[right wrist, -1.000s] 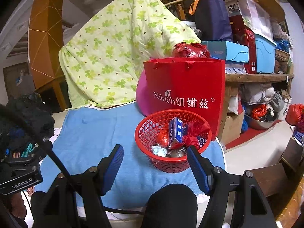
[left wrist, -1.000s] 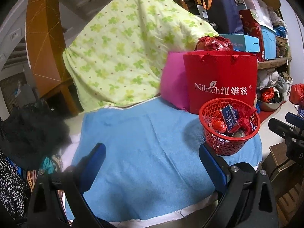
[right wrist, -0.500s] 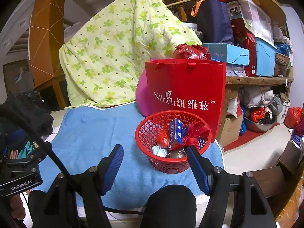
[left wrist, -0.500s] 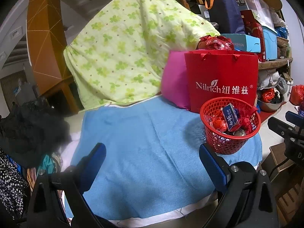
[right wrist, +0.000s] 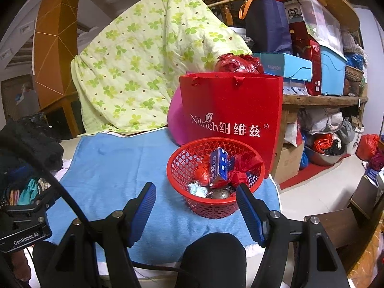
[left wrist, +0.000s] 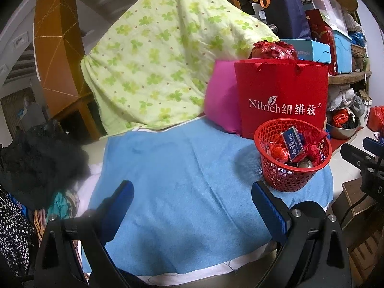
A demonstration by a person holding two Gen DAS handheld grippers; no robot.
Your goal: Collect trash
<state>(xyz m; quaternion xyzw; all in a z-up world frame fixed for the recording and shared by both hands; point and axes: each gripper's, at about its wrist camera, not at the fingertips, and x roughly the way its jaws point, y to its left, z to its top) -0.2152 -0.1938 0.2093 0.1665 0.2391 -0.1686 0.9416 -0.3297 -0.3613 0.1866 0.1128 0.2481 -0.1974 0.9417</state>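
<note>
A red basket (right wrist: 216,180) stands on a blue towel (right wrist: 115,165) spread over the tabletop, near the towel's right-hand end. The trash lies inside the basket: a small blue-and-white box (right wrist: 218,166) standing on end in the middle, red crumpled wrappers (right wrist: 242,168) around it, a pale crumpled piece (right wrist: 198,189) and something shiny at the bottom. The rest of the towel is bare.

Just behind the basket stands a red paper bag (right wrist: 230,110) with white lettering, and a pink cushion (right wrist: 175,124) leans beside it on the left. A green flowered quilt (right wrist: 144,60) is draped behind them.

The left hand-held gripper (left wrist: 192,196) hovers over the near part of the towel with its blue-padded fingers spread wide and nothing between them; the basket (left wrist: 292,153) is off to its right, just beyond the right finger.

The right hand-held gripper (right wrist: 195,198) is held low in front of the basket, its fingers apart and holding nothing. Its right fingertip overlaps the basket's near rim in the right wrist view; whether it touches cannot be told. Part of the other gripper's body shows at that view's left edge.
</note>
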